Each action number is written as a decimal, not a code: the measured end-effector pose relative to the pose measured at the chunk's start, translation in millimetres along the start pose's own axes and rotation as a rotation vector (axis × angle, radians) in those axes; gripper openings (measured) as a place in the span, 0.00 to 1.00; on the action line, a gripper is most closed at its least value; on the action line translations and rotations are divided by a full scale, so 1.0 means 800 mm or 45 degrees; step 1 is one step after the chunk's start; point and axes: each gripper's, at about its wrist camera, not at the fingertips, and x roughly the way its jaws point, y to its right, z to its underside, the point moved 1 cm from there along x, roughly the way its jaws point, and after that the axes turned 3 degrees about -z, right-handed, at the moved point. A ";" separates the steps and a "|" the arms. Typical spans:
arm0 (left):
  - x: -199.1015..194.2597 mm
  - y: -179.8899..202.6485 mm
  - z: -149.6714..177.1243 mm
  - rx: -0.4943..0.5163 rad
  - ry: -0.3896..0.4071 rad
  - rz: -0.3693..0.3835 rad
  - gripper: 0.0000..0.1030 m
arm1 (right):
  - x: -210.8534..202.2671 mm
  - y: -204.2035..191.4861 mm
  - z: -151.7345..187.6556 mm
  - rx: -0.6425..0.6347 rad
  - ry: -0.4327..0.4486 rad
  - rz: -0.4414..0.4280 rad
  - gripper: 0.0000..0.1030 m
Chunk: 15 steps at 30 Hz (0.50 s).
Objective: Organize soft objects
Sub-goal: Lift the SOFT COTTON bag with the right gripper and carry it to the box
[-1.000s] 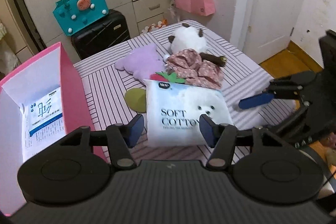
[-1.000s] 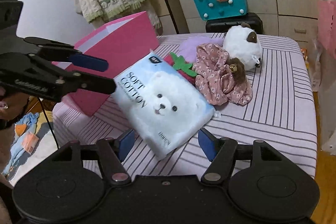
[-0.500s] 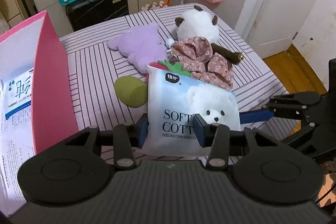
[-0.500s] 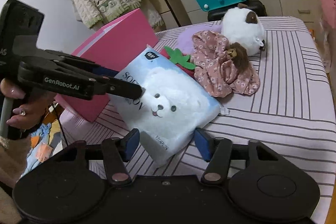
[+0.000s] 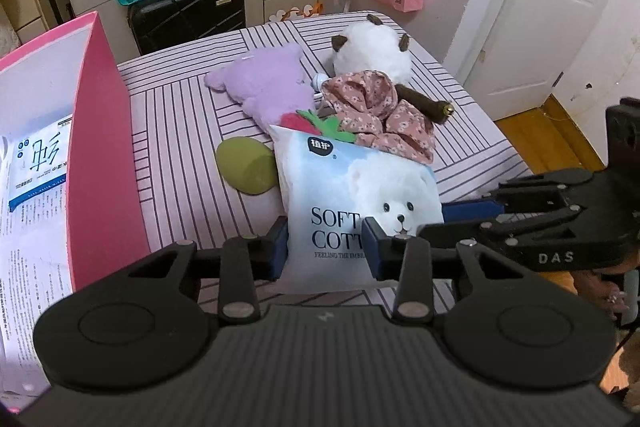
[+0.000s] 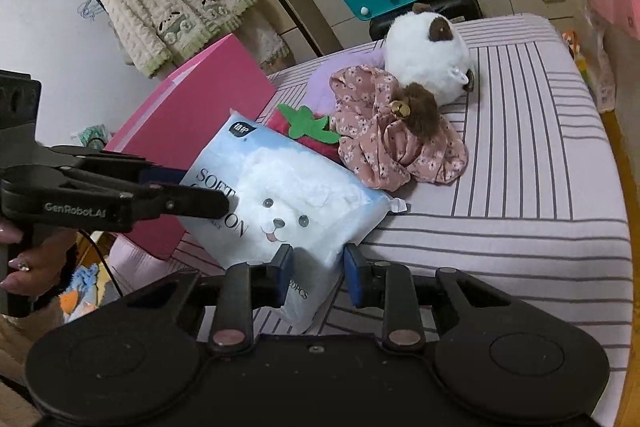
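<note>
Both grippers just closed on the tissue pack (image 5: 352,195): left gripper (image 5: 326,247) pinched its near edge, right gripper (image 6: 318,265) its corner. Pack lay on the bed (image 6: 540,187) beside the pink box (image 5: 102,155) (prob. lift next, into box).

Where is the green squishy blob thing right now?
In the left wrist view the green blob lies on the striped bed, between the pink box and the Soft Cotton pack, below the purple plush.

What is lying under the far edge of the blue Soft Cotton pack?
The Soft Cotton pack partly covers a red strawberry toy with green leaves and a green round object. Their hidden parts cannot be seen.
</note>
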 end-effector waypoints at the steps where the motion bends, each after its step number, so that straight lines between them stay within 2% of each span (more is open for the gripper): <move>1: -0.001 0.000 0.001 -0.002 -0.001 0.007 0.36 | -0.001 0.001 0.000 -0.008 0.001 0.005 0.32; 7: 0.000 0.005 0.008 0.009 -0.018 0.021 0.36 | -0.001 0.004 -0.007 -0.049 -0.011 0.026 0.33; 9: 0.001 0.004 0.009 0.004 -0.019 0.023 0.36 | 0.000 0.006 -0.007 -0.045 -0.014 0.024 0.36; 11: 0.003 0.003 0.009 -0.005 -0.025 0.029 0.36 | 0.001 0.004 -0.006 -0.076 -0.012 0.070 0.46; 13: 0.004 0.003 0.010 -0.004 -0.031 0.041 0.35 | 0.000 0.002 -0.005 -0.115 -0.011 0.098 0.47; 15: 0.004 0.003 0.010 0.000 -0.026 0.043 0.35 | 0.000 0.004 -0.006 -0.089 -0.011 0.078 0.47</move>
